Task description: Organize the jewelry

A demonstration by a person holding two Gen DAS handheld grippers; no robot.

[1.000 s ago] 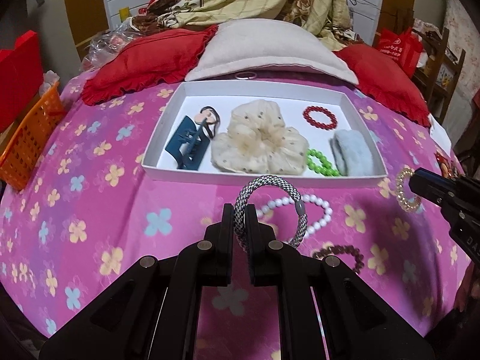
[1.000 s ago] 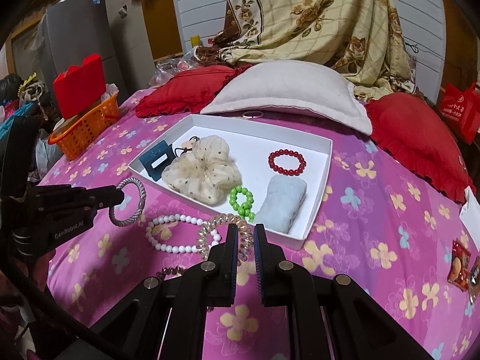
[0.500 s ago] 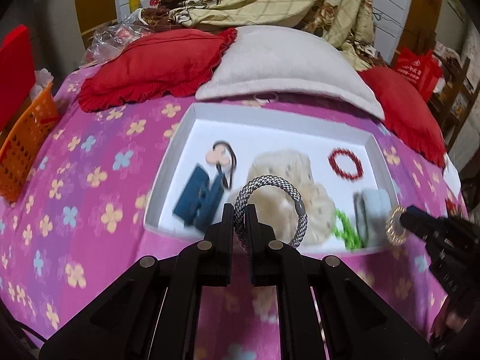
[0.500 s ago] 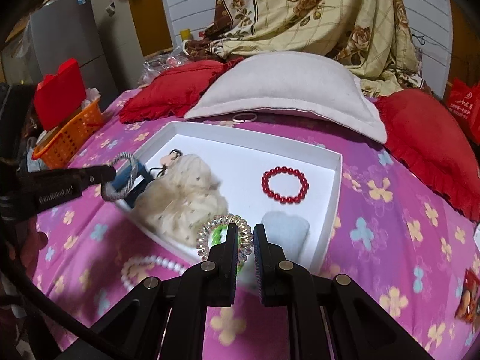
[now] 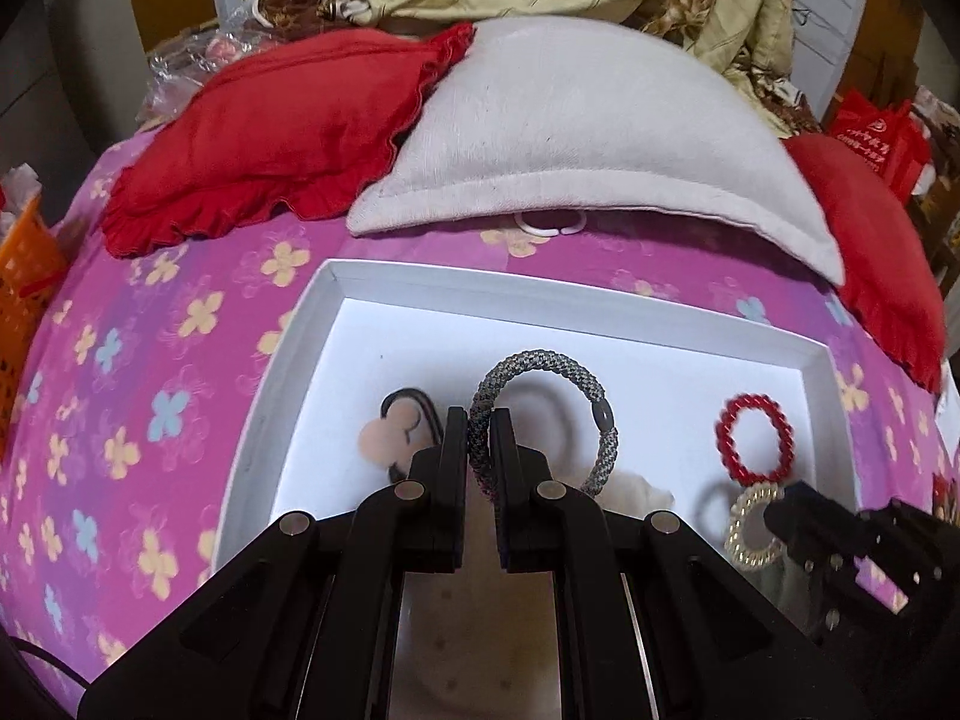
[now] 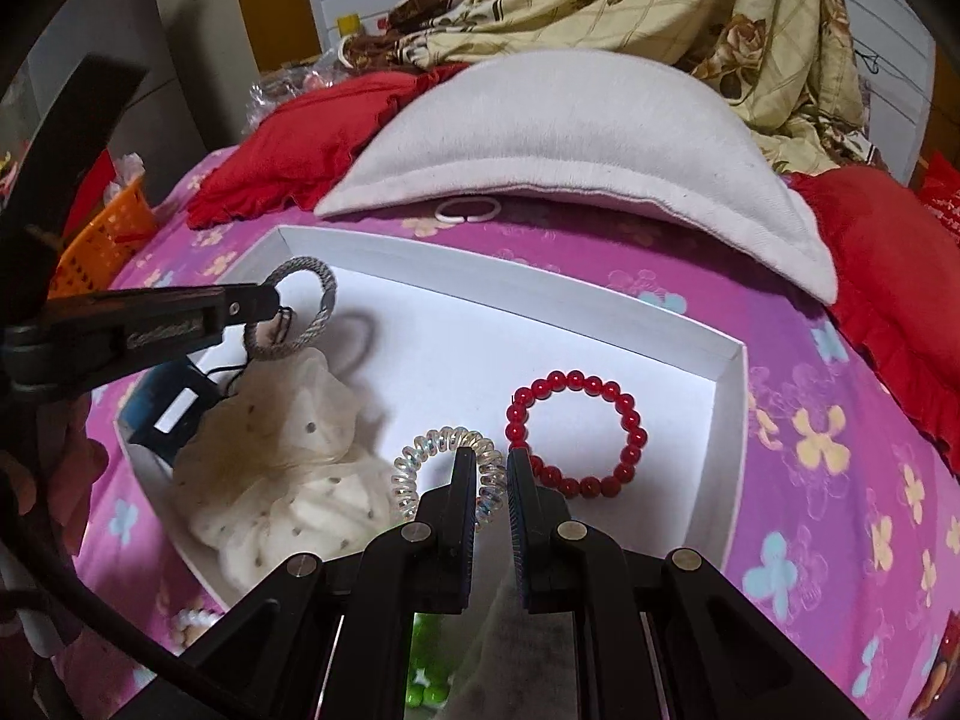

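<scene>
My left gripper [image 5: 479, 426] is shut on a grey braided hair tie [image 5: 591, 387] and holds it over the left part of the white tray [image 5: 576, 309]. From the right wrist view the same left gripper [image 6: 270, 300] and grey hair tie [image 6: 321, 300] hang above the cream scrunchie [image 6: 282, 468]. My right gripper [image 6: 492, 468] is shut on a clear spiral hair tie [image 6: 420, 450], held over the white tray [image 6: 729, 414] beside the red bead bracelet [image 6: 624, 420]. In the left wrist view the right gripper [image 5: 774, 519] carries the spiral hair tie [image 5: 747, 531] below the red bracelet [image 5: 753, 435].
In the tray lie a blue hair clip [image 6: 162, 414], a black tie with a pink charm [image 5: 390, 426] and green beads [image 6: 426, 687]. A white ring [image 6: 468, 210] lies under the grey pillow [image 6: 570, 138]. Red cushions [image 5: 270, 132] and an orange basket [image 6: 102, 234] flank the bed.
Both grippers have moved forward from over the bedspread to over the tray, each still carrying its hair tie. The pearl and brown bracelets on the bedspread have dropped out of the left wrist view.
</scene>
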